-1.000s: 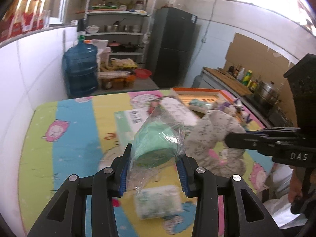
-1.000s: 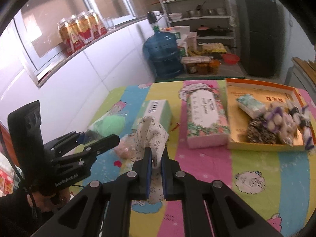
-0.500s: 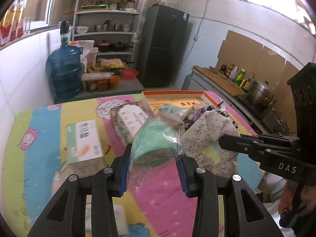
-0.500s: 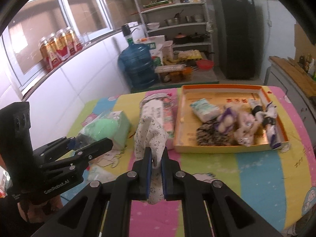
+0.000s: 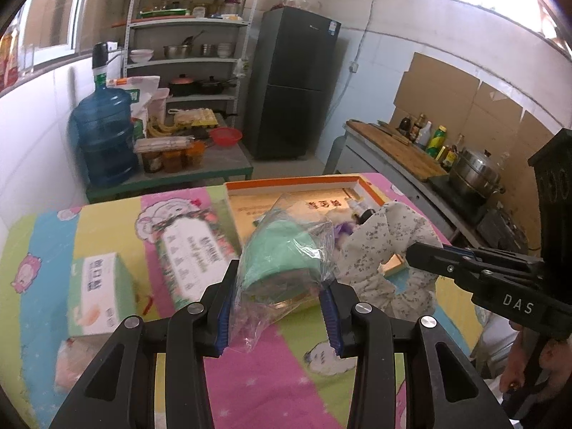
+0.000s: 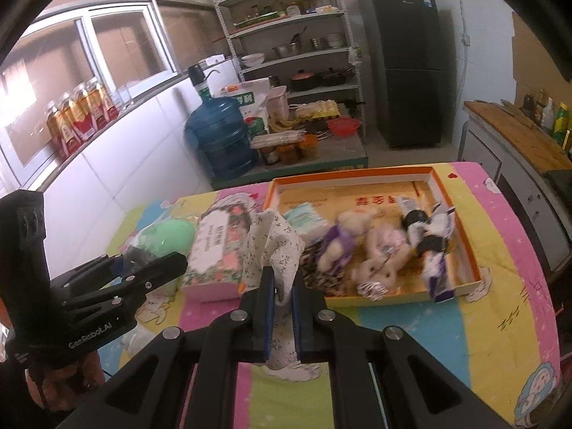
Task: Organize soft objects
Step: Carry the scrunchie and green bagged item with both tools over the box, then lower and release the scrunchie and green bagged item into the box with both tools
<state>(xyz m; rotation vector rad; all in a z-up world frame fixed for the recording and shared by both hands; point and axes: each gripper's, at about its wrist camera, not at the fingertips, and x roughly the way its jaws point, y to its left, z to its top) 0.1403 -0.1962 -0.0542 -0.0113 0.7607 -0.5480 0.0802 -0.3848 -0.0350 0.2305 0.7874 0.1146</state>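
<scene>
The counter [image 6: 507,286] in front of me wears a bright striped cartoon cover. Toward its far right corner lies the orange-rimmed tray [image 6: 461,243], already carrying plush toys [image 6: 361,246], a tissue pack [image 6: 304,216] and some wrapped bundles. Left of the tray, nearer the far edge, a long floral tissue box [image 5: 195,250] lies flat, and a green-and-white box [image 5: 102,293] stands toward the left edge.

My left tongs [image 5: 279,307] grip a green soft thing in a clear plastic bag [image 5: 282,254]. The blue pads press on the bag from both sides, standing partly apart with its bulk between them, and loose plastic hangs below. The bag is off the counter, at the near left corner of the tray.

My right tongs [image 6: 283,307] are pinched nearly together on a white flowered cloth [image 6: 275,246]. The cloth bunches up above the pads and a tail hangs beneath them. It sits above the counter just short of the tray's near left corner, between the floral tissue box and the plush toys.
</scene>
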